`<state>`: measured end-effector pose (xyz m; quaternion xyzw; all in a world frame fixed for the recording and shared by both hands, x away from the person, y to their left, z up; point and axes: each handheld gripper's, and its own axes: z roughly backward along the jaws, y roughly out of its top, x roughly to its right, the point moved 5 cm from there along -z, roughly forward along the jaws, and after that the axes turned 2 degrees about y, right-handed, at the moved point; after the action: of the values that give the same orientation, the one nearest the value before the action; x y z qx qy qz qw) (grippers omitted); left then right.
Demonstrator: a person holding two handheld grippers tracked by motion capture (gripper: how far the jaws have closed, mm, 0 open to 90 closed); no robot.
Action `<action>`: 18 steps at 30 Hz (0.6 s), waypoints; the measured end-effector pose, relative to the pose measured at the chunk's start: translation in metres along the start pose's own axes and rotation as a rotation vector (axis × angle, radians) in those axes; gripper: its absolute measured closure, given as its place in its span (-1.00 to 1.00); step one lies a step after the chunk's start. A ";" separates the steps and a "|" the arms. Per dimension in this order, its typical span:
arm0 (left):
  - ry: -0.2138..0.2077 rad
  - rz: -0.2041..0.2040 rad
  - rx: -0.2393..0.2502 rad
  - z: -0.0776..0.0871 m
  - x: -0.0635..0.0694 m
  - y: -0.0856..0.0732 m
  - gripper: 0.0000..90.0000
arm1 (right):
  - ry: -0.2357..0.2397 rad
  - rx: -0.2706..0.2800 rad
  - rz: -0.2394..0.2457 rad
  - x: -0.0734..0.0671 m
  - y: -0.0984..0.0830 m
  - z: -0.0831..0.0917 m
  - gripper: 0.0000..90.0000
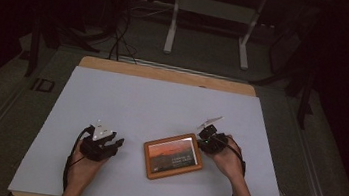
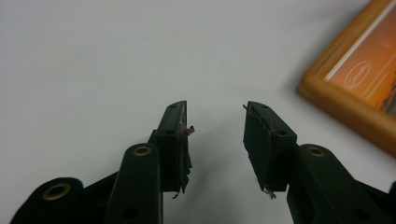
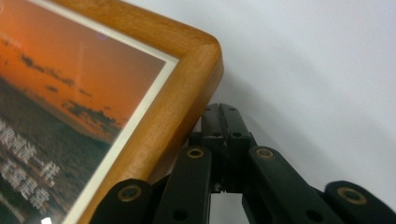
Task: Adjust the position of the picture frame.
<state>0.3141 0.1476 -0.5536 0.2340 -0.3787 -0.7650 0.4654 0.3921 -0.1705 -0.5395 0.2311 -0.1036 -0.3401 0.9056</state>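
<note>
Seen from above: wooden picture frame [image 1: 173,156] lying flat near the front of the white table mat [image 1: 152,100], between left gripper [image 1: 115,143] and right gripper [image 1: 203,138]. Revealed close up in the right gripper view: jaws pressed together, empty, tucked against the frame's rounded corner; sunset print, white lettering. Left jaws parted halfway, nothing between.

Object: picture frame [image 1: 173,156], 1 piece, rounded orange-brown wooden border
Picture: orange sunset sky over dark ground, pale text, thin white mat
Pose: lying flat, face up, slightly rotated
Place: on the white table cover, near the front edge, centre-right
</note>
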 end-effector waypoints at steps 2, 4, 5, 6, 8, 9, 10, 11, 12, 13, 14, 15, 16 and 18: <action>-0.009 0.002 -0.001 -0.001 0.001 0.001 0.31 | 0.007 0.000 0.009 -0.002 0.003 -0.002 1.00; -0.036 -0.002 -0.002 -0.001 0.002 0.001 0.30 | 0.013 0.003 0.026 -0.006 0.011 -0.007 1.00; -0.041 -0.004 -0.003 -0.001 0.002 0.001 0.29 | 0.010 0.002 0.029 -0.007 0.012 -0.007 1.00; -0.048 -0.005 -0.002 -0.001 0.003 0.001 0.29 | 0.010 0.005 0.030 -0.007 0.011 -0.006 1.00; -0.078 -0.006 -0.002 -0.002 0.005 0.001 0.28 | 0.020 0.023 0.027 -0.008 0.006 0.000 0.99; -0.094 -0.008 -0.007 -0.002 0.006 0.002 0.28 | 0.016 0.024 0.027 -0.008 0.003 0.003 0.97; -0.102 -0.013 -0.011 -0.003 0.007 0.002 0.28 | 0.014 0.027 0.030 -0.009 -0.003 0.009 0.96; -0.120 -0.015 -0.013 -0.004 0.009 0.003 0.28 | 0.013 0.028 0.033 -0.010 -0.006 0.013 0.95; -0.136 -0.017 -0.009 -0.005 0.010 0.004 0.28 | 0.008 0.032 0.041 -0.012 -0.013 0.019 0.94; -0.152 -0.035 -0.009 -0.006 0.013 0.007 0.30 | 0.006 0.035 0.042 -0.014 -0.016 0.022 0.94; -0.161 -0.050 -0.011 -0.007 0.016 0.009 0.32 | 0.006 0.036 0.045 -0.017 -0.023 0.027 0.94; -0.167 -0.057 -0.008 -0.008 0.018 0.011 0.33 | 0.008 0.038 0.050 -0.020 -0.028 0.031 0.93; -0.181 -0.057 0.001 -0.009 0.020 0.013 0.34 | 0.008 0.038 0.054 -0.023 -0.032 0.033 0.93; -0.201 -0.079 -0.006 -0.011 0.025 0.019 0.35 | 0.008 0.032 0.072 -0.029 -0.041 0.036 0.91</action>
<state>0.3205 0.1157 -0.5457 0.1691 -0.4117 -0.8035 0.3953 0.3343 -0.1912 -0.5291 0.2431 -0.1138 -0.3048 0.9138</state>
